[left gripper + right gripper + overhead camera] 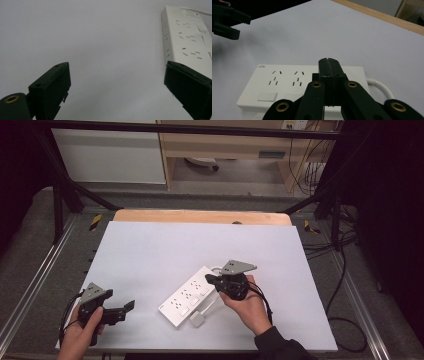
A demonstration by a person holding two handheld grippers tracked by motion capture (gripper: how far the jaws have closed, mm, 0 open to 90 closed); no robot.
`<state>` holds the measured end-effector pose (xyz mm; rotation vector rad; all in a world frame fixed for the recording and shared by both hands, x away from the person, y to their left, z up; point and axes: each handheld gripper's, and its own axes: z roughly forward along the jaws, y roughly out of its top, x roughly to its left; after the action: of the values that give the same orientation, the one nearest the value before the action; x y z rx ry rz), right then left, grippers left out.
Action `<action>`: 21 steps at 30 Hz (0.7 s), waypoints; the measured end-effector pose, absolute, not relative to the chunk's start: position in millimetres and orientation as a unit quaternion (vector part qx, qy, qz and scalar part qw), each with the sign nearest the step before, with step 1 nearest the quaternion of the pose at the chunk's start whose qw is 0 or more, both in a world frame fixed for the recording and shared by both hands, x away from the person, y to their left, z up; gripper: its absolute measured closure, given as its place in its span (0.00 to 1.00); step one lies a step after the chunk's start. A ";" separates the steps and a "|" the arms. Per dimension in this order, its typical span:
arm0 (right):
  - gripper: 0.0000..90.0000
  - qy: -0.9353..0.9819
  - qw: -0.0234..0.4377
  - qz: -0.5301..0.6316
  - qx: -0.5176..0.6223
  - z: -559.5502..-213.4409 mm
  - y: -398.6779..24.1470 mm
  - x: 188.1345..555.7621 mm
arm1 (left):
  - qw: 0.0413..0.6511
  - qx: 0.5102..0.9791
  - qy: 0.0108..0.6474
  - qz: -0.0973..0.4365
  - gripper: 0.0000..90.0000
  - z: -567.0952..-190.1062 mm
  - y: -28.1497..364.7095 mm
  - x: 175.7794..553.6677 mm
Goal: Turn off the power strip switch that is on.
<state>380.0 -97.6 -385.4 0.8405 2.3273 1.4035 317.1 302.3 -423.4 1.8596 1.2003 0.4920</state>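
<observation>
Two grippers at work over one white mat (150,250). Nearest, by the mat's front left corner: left gripper (125,310), jaws spread wide, nothing between them, aimed toward the power strip (187,296). Just right of the mat's middle, toward the front edge: that white power strip, lying flat and diagonal, sockets and rocker switches up, white plug (197,319) beside its near end, cord (380,87) curling from the far end. Over the strip's far end: right gripper (210,280), jaws pressed together, pinching nothing, tips (329,65) hovering at or just above the casing; contact impossible to tell. Probably rigid, light, smooth plastic, likely to slide on the mat. Best taken across the narrow width, on the long side walls; steadied first if pressing a switch.
</observation>
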 end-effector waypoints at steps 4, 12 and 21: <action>1.00 0.810 0.141 0.488 0.293 -388.6 -95.5 379.4 | 0.423 0.743 0.479 0.196 0.08 -423.5 302.1 317.0; 1.00 0.812 0.136 0.485 0.294 -391.3 -94.0 379.2 | 0.423 0.744 0.479 0.196 0.08 -423.6 301.9 317.1; 1.00 0.815 0.134 0.480 0.295 -394.5 -92.6 378.3 | 0.422 0.744 0.479 0.196 0.08 -423.5 301.9 317.0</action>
<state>378.3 -92.6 -394.5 0.8562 2.3634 1.3927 317.0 301.9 -423.5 1.8640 1.1988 0.4912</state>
